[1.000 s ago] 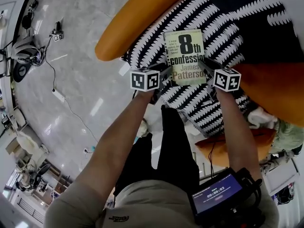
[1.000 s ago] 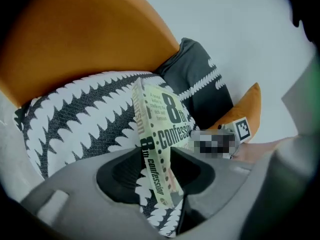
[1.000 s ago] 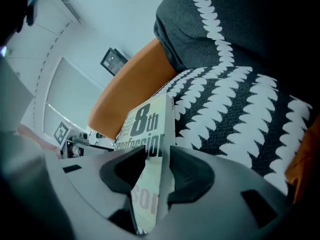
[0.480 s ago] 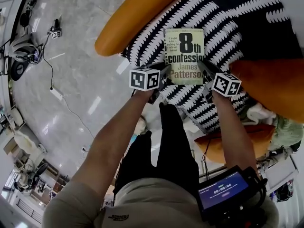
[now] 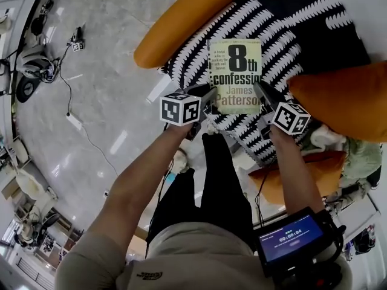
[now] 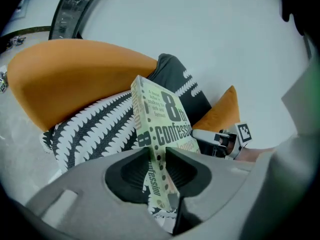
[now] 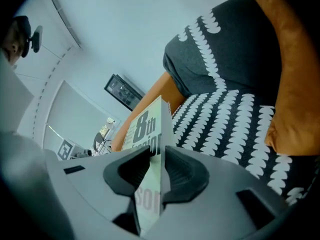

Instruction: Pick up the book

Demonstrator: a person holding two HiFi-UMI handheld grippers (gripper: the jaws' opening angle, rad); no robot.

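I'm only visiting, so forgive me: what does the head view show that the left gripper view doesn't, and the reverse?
Only the head view: the floor, the person's arms, a lit screen.
Only the left gripper view: the left gripper clamped on the spine of the book, close up.
Both: the book, the black-and-white cushion, the orange chair, and the right gripper, which holds the book's other edge. Both grippers' jaws have just been closing on it.

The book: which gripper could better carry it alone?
Left, probably. Both pairs of jaws have just closed further on the book; the left gripper pinches its spine, the right gripper its page edge.
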